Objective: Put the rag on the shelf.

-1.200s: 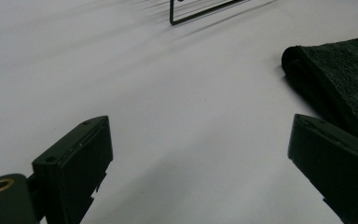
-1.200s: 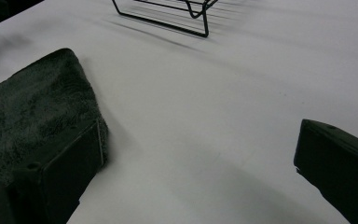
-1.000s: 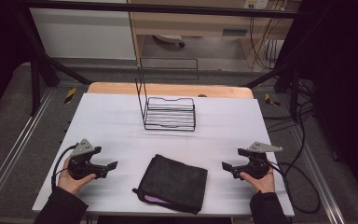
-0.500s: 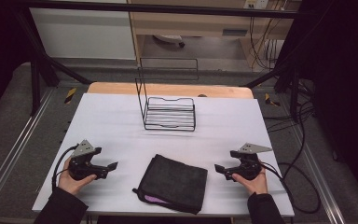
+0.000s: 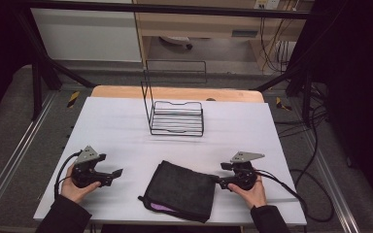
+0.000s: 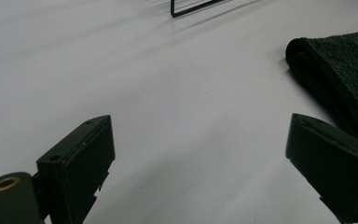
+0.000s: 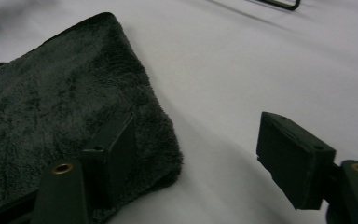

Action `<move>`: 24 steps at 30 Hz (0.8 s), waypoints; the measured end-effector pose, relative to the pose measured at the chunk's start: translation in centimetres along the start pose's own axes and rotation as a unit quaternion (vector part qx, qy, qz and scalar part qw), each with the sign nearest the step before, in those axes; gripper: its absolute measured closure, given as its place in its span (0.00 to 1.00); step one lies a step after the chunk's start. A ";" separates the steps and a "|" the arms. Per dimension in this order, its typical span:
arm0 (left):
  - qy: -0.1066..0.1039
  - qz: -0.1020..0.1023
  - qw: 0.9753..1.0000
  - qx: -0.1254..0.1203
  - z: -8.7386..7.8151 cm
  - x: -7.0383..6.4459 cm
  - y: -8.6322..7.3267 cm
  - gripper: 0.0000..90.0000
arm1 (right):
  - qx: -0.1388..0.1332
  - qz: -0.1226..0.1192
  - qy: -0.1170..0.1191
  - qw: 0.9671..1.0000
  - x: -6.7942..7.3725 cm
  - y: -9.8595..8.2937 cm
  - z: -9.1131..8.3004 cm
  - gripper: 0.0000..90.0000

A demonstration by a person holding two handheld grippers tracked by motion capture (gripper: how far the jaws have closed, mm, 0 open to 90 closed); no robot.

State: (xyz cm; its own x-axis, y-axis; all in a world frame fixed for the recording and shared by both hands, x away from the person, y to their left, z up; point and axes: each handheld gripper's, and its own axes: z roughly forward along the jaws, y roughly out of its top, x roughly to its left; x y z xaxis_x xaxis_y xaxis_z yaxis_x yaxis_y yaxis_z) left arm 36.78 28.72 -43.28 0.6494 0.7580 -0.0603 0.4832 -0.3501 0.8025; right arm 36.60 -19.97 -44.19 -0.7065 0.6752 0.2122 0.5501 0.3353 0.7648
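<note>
Black towel (image 5: 180, 191) now meets the right gripper (image 5: 222, 181), moved in with wide jaws straddling its corner; left gripper (image 5: 112, 175) waits wide.

Towel (image 5: 182, 190): black, plush pile, no pattern; thin pink-purple strip showing at its 6 o'clock edge. In the right gripper view the towel (image 7: 65, 116) reads dark charcoal.

Table (image 5: 126, 131): plain white cover, faint grey streaks; bare light-wood strip along the 12 o'clock edge.

Wire rack (image 5: 175, 116): black wire, parallel bars across its base.

Left gripper (image 5: 117, 173): black body, grey plate on top, black cable; brass-coloured bushing in the left gripper view.

Right gripper (image 5: 215, 178): black, grey plate, black cable; brass-coloured bushings at both jaw bases.

Sleeves: black.
</note>
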 end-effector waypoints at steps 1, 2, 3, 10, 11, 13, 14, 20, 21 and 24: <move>0.000 0.000 1.000 0.000 0.0 0.0 0.0 0.09 | 0.006 0.000 0.004 1.000 0.1 0.0 0.2 0.39; 0.001 0.000 1.000 0.000 0.0 0.0 0.0 0.09 | 0.010 -0.001 0.004 1.000 0.3 0.0 0.4 0.41; 0.001 0.000 1.000 0.000 0.0 0.0 0.0 0.09 | 0.019 -0.004 0.000 1.000 0.4 -0.1 0.7 0.47; 0.001 0.000 1.000 0.001 0.0 0.0 0.0 0.09 | 0.036 0.010 0.005 0.999 0.6 -0.3 1.2 0.59; 0.001 0.002 1.000 0.003 0.0 0.0 0.0 0.09 | 0.036 0.010 0.006 0.999 0.6 -0.3 1.2 0.60; 0.001 0.003 1.000 0.004 0.0 -0.1 0.0 0.09 | 0.042 0.011 0.010 0.999 0.6 -0.4 1.3 0.63; 0.001 0.003 1.000 0.003 0.0 -0.1 0.0 0.09 | 0.042 0.011 0.010 0.999 0.6 -0.4 1.3 0.63; 0.002 0.002 1.000 0.004 0.0 0.0 0.0 0.10 | 0.046 0.025 0.018 0.998 0.9 -0.5 1.3 0.73; 0.002 0.002 1.000 0.003 0.0 0.0 0.0 0.10 | 0.045 0.024 0.020 0.998 0.9 -0.5 1.4 0.75; 0.002 0.002 1.000 0.004 0.1 -0.1 0.0 0.10 | 0.047 0.034 0.026 0.998 1.0 -0.5 1.4 0.81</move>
State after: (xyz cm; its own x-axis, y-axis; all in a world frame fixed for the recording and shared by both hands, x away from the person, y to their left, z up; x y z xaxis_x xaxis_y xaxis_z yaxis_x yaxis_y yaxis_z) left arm 36.75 28.65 -43.33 0.6493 0.7586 -0.0547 0.4856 -0.3581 0.7975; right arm 36.26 -18.59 -45.24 -0.6869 0.6642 0.2949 0.6354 0.3521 0.6872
